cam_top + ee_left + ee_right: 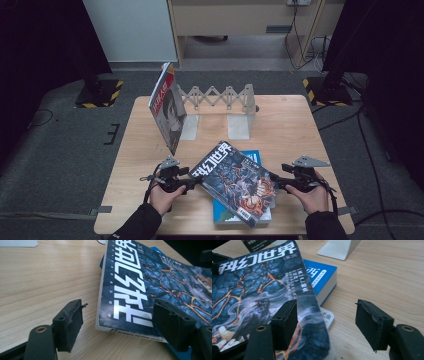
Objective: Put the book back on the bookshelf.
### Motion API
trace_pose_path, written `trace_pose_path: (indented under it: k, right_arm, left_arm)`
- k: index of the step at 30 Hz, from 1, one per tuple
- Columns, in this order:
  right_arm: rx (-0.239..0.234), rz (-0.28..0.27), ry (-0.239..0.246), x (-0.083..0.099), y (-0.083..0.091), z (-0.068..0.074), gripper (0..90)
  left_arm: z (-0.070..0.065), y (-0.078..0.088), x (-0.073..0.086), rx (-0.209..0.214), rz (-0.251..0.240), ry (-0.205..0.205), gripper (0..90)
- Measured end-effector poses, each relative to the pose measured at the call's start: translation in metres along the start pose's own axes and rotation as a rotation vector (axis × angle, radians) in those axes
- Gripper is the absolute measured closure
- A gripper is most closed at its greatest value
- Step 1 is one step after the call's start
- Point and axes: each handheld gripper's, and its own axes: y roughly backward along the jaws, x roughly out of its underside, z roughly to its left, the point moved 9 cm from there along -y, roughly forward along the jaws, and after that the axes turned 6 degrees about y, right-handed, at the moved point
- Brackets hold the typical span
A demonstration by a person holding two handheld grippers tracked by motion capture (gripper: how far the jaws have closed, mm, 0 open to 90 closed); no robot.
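A dark blue magazine [235, 182] with a lava-and-raven cover lies slanted on top of a blue book [253, 156] near the table's front edge. My left gripper [192, 181] is at its left corner. In the left gripper view that gripper [117, 307] is open, with the spine corner of the magazine [150, 277] between the jaws and a gap to the left pad. At the cover's right side is my right gripper [274, 184]. The right gripper view shows this gripper [325, 306] open astride the curled edge of the magazine [249, 285], beside the blue book [322, 277].
Another magazine [167, 107] stands upright, leaning at the left end of a grey expanding book rack [220, 96] at the back of the wooden table [290, 125]. A white-covered item [327, 316] peeks out under the magazine's edge.
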Motion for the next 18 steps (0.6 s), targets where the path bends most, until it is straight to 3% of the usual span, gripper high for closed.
trace_pose_path:
  k: [9,18]
  right_arm:
    - [-0.028,0.037,0.009,0.007,-0.009,0.009,34.8]
    - [-0.026,0.059,0.01,0.012,-0.013,0.008,33.6]
  left_arm:
    - [-0.006,-0.01,0.007,0.105,0.044,0.068,21.7]
    - [-0.01,-0.007,0.005,0.118,0.057,0.08,28.1]
